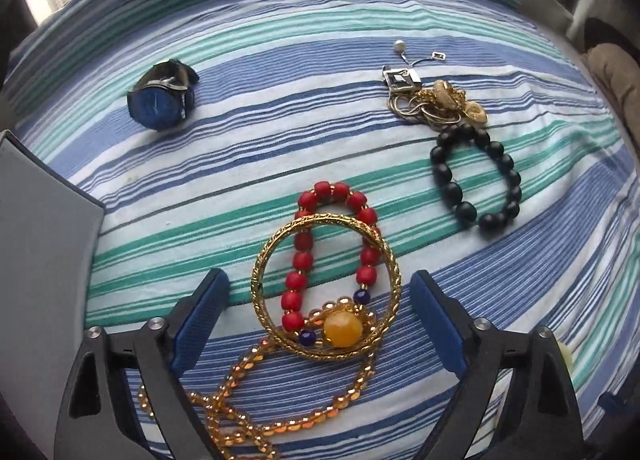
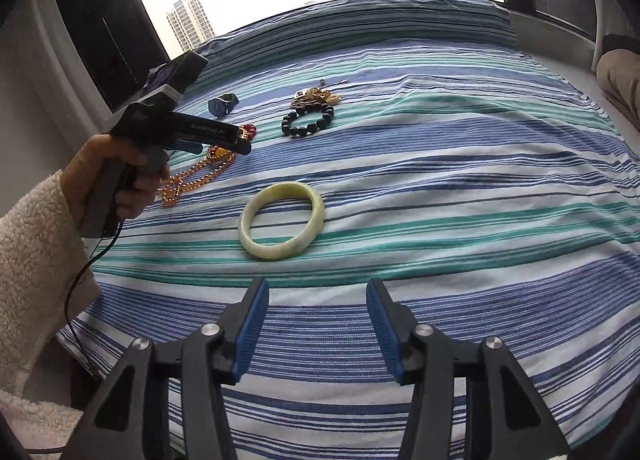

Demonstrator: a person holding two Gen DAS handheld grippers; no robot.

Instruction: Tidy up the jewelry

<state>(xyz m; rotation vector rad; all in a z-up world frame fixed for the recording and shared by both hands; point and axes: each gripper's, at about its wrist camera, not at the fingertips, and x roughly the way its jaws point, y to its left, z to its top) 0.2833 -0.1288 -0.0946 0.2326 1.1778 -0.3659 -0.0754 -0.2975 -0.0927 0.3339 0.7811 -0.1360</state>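
Note:
In the left wrist view my left gripper (image 1: 320, 296) is open, its blue pads on either side of a gold bangle (image 1: 387, 256). The bangle lies over a red bead bracelet (image 1: 332, 192) and an amber bead necklace (image 1: 280, 412) with a big yellow bead (image 1: 343, 328). A black bead bracelet (image 1: 452, 184), a tangle of gold and silver pieces (image 1: 436, 104) and a blue-faced watch (image 1: 158, 106) lie farther off. In the right wrist view my right gripper (image 2: 318, 300) is open and empty, just short of a pale green jade bangle (image 2: 280, 246). The left gripper (image 2: 218, 140) shows there above the necklace (image 2: 192, 176).
Everything lies on a blue, teal and white striped bedsheet (image 2: 460, 188). A grey flat object (image 1: 36, 220) sits at the left edge of the left wrist view. A window with tower blocks is behind the bed. A person's knee (image 2: 620, 76) is at the far right.

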